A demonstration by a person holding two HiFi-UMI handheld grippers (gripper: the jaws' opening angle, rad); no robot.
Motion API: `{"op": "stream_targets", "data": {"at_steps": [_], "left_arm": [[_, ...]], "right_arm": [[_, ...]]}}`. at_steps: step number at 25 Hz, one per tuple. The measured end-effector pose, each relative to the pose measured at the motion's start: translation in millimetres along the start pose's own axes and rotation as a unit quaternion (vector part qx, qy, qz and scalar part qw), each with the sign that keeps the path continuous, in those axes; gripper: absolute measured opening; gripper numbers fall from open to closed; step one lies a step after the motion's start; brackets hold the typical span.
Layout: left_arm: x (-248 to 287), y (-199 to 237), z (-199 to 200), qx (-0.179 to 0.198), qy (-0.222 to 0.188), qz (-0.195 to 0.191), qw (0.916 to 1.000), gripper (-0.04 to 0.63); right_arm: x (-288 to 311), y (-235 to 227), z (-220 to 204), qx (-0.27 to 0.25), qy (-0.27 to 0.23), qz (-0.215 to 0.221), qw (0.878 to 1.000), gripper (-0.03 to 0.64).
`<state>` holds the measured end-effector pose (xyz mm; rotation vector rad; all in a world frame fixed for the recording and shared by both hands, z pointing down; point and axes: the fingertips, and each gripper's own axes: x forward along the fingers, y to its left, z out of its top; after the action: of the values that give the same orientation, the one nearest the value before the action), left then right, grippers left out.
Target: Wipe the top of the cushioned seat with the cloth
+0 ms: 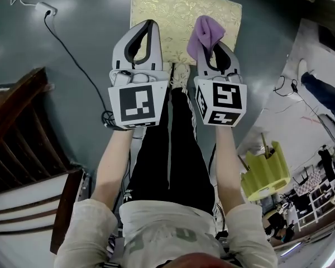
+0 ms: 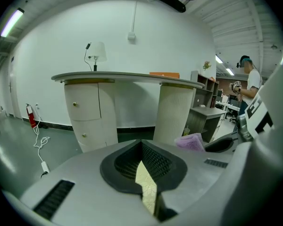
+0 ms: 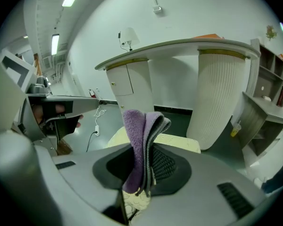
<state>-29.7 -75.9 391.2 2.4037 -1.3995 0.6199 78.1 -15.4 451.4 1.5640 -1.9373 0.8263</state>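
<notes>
Pinching purple cloth [image 3: 139, 135], right hand-held gripper [image 1: 214, 42] hovers over cushioned seat [image 1: 173, 13] ready to wipe; left hand-held gripper [image 1: 152, 24] pressed together, empty.

Left gripper [image 1: 150, 24] jaws together, right gripper [image 1: 216, 43] clamping purple cloth [image 1: 202, 33], both over cushioned seat [image 1: 173, 9]

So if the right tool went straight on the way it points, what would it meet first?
Probably the cushioned seat lying just ahead and below the right tool, which is shut on the purple cloth. If it clears the seat, the ribbed desk column comes next; depth is unclear.
</notes>
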Motion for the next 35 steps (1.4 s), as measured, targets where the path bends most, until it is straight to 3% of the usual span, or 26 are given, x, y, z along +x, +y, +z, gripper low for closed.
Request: {"op": "stream_targets", "data": {"at_steps": [4,9,15,19,25,35], "left_arm": [[-3.8,7.3,-1.9,0.004,0.007,0.005,1.0,0.006],[-13.2,35.0,-6.9,-0.006,0.011,0.033,0.9994,0.006],[-19.9,75.0,-14.6,-0.015,0.016,0.064,0.9977,0.006],[-17.8,95.5,-21.7,-0.026,0.022,0.078,0.9964,0.006],[-20.5,102.6,-34.5,-0.033,0.017,0.095,0.9947,0.006],[-24.4,103.2,-49.9,-0.044,0.038,0.094,0.9939,0.006]], "right_arm": [[13.1,15.2,7.7,-0.016,0.016,0.025,0.999,0.092],[39.8,51.0,26.4,0.013,0.028,0.087,0.996,0.092],[89.5,97.7,43.5,-0.004,0.056,0.135,0.989,0.092],[136.0,118.1,47.0,0.016,0.087,0.155,0.984,0.092],[179.1,123.0,40.2,0.055,0.131,0.156,0.978,0.092],[194.8,119.8,25.6,0.087,0.175,0.153,0.969,0.092]]}}
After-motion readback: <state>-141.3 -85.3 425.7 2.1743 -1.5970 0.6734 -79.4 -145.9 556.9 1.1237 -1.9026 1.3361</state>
